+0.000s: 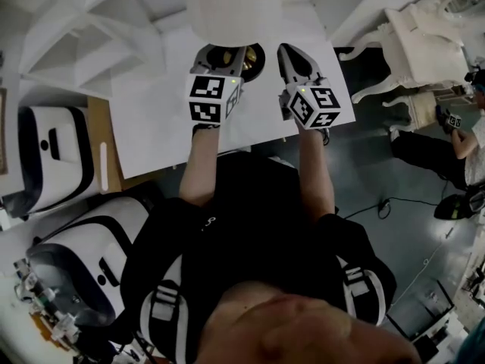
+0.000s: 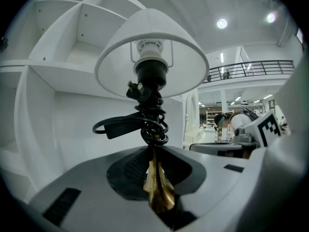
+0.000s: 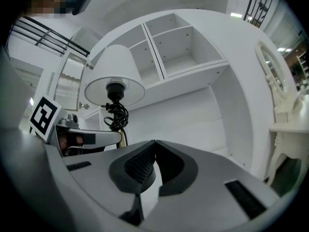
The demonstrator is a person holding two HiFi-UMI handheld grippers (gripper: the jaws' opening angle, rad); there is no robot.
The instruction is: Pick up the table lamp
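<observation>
I'm pinching table lamp point(image 2: 150, 57) by brass stem in left tongs point(image 2: 153, 161), black cord point(image 2: 150, 122) coiled above. I'm holding right tongs point(image 3: 154, 146) pressed together, empty, alongside, over tabletop point(image 1: 151, 127).

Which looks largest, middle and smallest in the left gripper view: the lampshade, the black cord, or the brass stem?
1. Lampshade, clearly largest.
2. Black cord.
3. Brass stem; it sits nearest the camera, so the last two are unsure.

White shelves point(image 3: 183, 37), ornate white table point(image 1: 424, 44), grey floor point(image 1: 402, 173)
</observation>
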